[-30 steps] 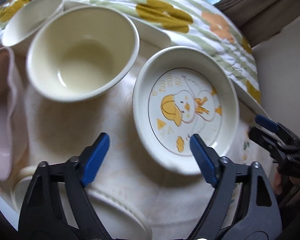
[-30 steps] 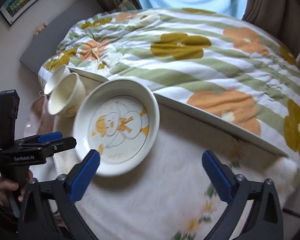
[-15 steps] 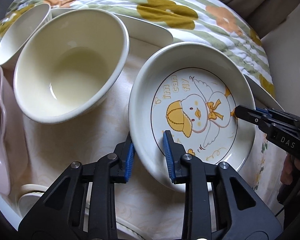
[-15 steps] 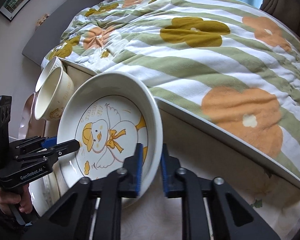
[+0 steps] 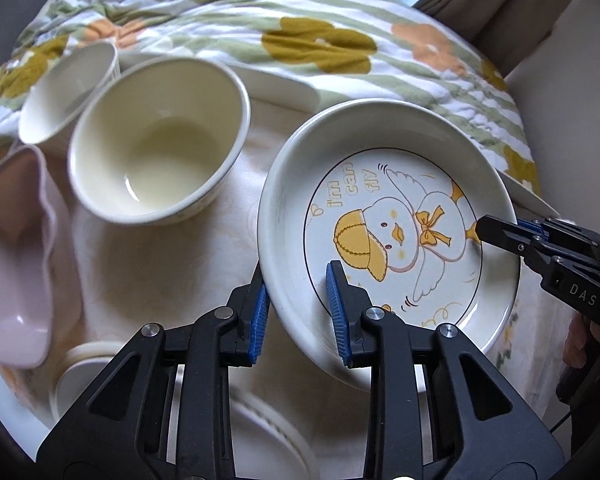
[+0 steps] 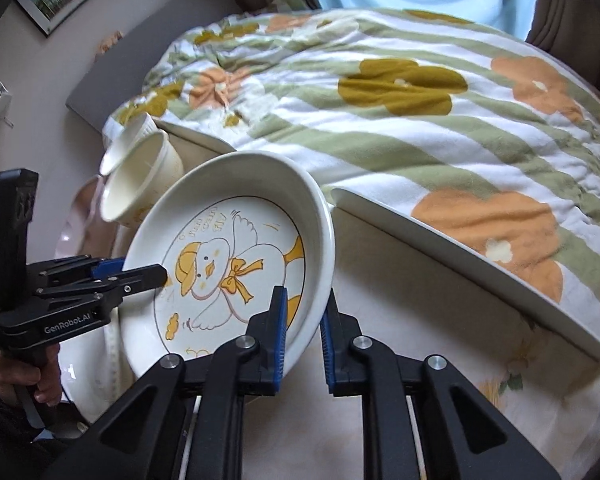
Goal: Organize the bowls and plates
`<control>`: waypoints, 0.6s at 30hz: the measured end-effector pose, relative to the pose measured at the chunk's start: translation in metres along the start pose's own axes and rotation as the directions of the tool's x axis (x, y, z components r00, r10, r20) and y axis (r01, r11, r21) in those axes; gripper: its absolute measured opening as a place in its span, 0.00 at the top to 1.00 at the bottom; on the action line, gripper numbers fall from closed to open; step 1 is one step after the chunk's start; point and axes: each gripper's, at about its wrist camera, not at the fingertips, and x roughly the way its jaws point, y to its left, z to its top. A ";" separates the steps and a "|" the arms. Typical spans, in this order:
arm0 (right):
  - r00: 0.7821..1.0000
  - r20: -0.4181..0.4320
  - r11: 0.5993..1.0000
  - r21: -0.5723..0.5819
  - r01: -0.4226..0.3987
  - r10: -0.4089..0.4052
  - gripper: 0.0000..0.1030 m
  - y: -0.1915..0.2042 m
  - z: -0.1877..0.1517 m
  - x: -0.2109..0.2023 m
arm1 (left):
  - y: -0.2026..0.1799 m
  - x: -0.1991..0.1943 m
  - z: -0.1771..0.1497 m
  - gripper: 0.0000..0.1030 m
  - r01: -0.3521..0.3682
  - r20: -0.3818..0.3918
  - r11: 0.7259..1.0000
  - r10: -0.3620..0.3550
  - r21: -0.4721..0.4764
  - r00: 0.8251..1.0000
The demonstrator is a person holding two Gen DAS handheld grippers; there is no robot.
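- Two grippers clamp one white ceramic deep plate with a yellow duck print (image 5: pixel 400 236): the left gripper (image 5: pixel 298 312) has its blue pads pressed on the near-left rim, one inside, one outside.
- The right gripper (image 6: pixel 302 334) pinches the opposite rim the same way, jaws nearly together.
- The plate hangs tilted above the cream tablecloth (image 5: pixel 160 264), its printed face up; being round, it has no long axis.
- Beside it, a cream round bowl (image 5: pixel 156 148) stands upright, apart from the plate.
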 end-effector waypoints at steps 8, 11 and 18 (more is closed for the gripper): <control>0.996 0.086 1.000 -0.005 0.003 -0.002 0.86 0.044 -0.028 -0.061 | -0.005 -0.083 -0.039 0.76 0.014 0.127 0.998 -0.023 0.069 0.992; 0.995 0.100 1.000 -0.010 0.003 -0.002 0.86 0.063 -0.042 -0.074 | 0.006 -0.113 -0.060 0.76 0.017 0.149 0.998 -0.026 0.064 0.988; 0.993 0.114 1.000 0.003 -0.028 0.027 0.86 0.110 -0.076 -0.078 | 0.039 -0.141 -0.101 0.76 -0.001 0.146 0.997 -0.010 0.079 0.989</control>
